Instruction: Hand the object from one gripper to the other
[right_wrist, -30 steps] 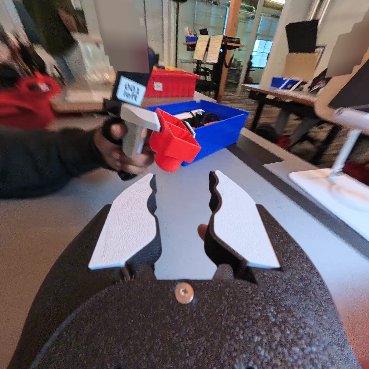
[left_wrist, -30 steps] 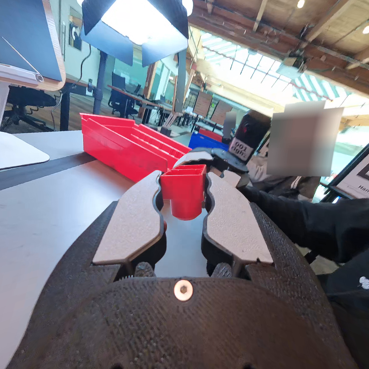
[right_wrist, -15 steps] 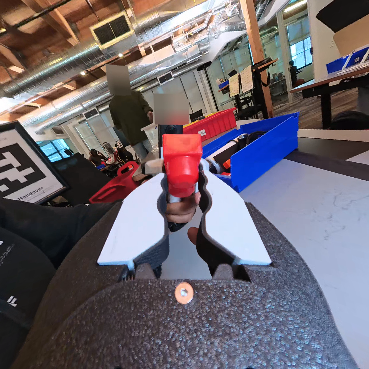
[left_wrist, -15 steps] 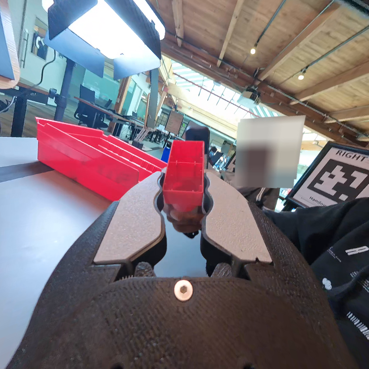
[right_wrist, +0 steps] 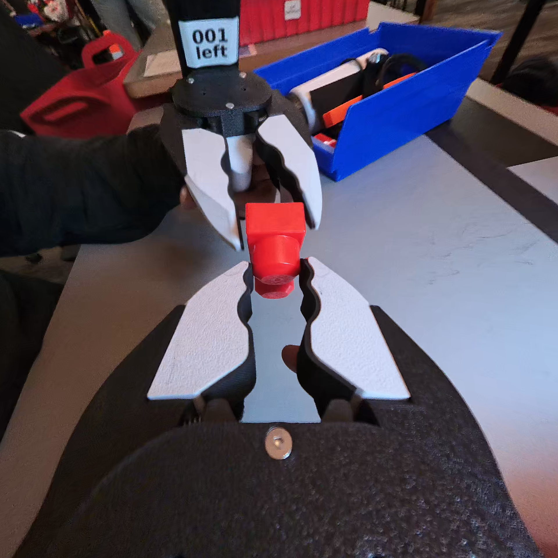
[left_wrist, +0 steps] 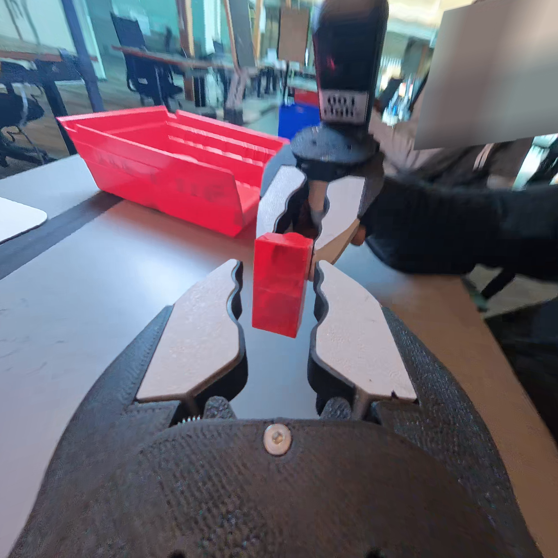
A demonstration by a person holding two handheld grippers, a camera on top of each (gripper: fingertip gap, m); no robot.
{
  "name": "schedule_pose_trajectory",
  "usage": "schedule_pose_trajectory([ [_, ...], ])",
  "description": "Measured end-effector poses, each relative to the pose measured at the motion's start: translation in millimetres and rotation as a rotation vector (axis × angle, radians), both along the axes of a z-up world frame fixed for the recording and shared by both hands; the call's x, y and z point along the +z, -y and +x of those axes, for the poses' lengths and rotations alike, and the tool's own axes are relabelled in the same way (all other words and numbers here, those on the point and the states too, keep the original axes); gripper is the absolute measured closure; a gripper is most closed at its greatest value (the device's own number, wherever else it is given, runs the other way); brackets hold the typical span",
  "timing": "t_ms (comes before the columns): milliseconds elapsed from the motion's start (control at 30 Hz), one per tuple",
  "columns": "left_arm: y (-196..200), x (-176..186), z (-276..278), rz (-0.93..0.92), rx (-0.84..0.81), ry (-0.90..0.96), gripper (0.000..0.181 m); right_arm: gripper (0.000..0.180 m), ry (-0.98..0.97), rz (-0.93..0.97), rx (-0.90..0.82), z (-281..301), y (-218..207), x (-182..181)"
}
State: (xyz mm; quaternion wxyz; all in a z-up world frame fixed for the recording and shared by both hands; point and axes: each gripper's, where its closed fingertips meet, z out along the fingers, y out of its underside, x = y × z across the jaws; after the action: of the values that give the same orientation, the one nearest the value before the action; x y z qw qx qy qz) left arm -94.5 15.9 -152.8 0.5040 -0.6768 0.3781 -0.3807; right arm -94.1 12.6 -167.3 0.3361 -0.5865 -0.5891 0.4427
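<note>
The red object point(left_wrist: 279, 287) is a small plastic piece with a square block end and a round stub end point(right_wrist: 273, 220). My right gripper point(right_wrist: 275, 264) is shut on the round stub and holds the piece above the grey table point(right_wrist: 422, 241). My left gripper point(left_wrist: 277, 263) is open, its fingers either side of the square end with a gap on the left side. In the right wrist view the left gripper point(right_wrist: 274, 234) faces mine with its fingers spread around the block. In the left wrist view the right gripper point(left_wrist: 297, 241) holds the far end.
A long red bin point(left_wrist: 169, 169) lies on the table behind the handover spot. A blue bin point(right_wrist: 407, 111) holding several items stands at the back right. A red container with a handle point(right_wrist: 78, 99) sits beyond the table edge. A white plate edge point(left_wrist: 15, 217) shows at far left. Both grippers' tips are close together, under 4 cm apart.
The left gripper has opened off the red object, which the right gripper still clamps. Both grippers have tilted down from pointing up at the ceiling towards the table.
</note>
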Motion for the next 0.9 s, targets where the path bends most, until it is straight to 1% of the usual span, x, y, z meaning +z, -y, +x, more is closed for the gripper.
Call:
schedule_pose_trajectory([
  [67,5,-12,4,0.027,-0.025,-0.109,0.143,0.15,0.044,0.008,0.021,-1,5,-8],
  [133,4,-11,4,0.044,-0.02,-0.115,0.144,0.15,0.015,0.026,0.022,-1,4,-5],
  [233,1,11,4,0.061,0.005,0.01,0.144,0.151,-0.129,-0.04,0.005,-1,0,19],
  [267,-1,18,2,0.069,0.021,0.052,0.144,0.149,-0.173,-0.047,-0.016,0,-4,26],
  [300,-1,26,0,0.074,0.03,0.108,0.144,0.143,-0.204,-0.05,-0.033,1,-7,31],
  [400,-3,50,-7,0.06,0.054,0.295,0.145,0.128,-0.225,-0.096,-0.03,0,-8,31],
  [467,-2,57,-8,0.055,0.052,0.354,0.145,0.127,-0.232,-0.129,-0.012,-5,-4,27],
  [533,-3,56,-7,0.045,0.052,0.365,0.144,0.131,-0.256,-0.148,0.015,-9,3,28],
  [567,-3,54,-5,0.053,0.055,0.352,0.144,0.143,-0.274,-0.151,0.035,-9,7,30],
  [600,-2,54,-4,0.062,0.05,0.35,0.144,0.149,-0.275,-0.134,0.038,-9,8,31],
  [733,-2,51,-6,0.039,0.04,0.336,0.144,0.153,-0.245,-0.113,0.035,-4,3,30],
  [900,-5,31,-9,0.034,0.044,0.208,0.144,0.153,-0.126,-0.063,0.017,0,-3,13],
])
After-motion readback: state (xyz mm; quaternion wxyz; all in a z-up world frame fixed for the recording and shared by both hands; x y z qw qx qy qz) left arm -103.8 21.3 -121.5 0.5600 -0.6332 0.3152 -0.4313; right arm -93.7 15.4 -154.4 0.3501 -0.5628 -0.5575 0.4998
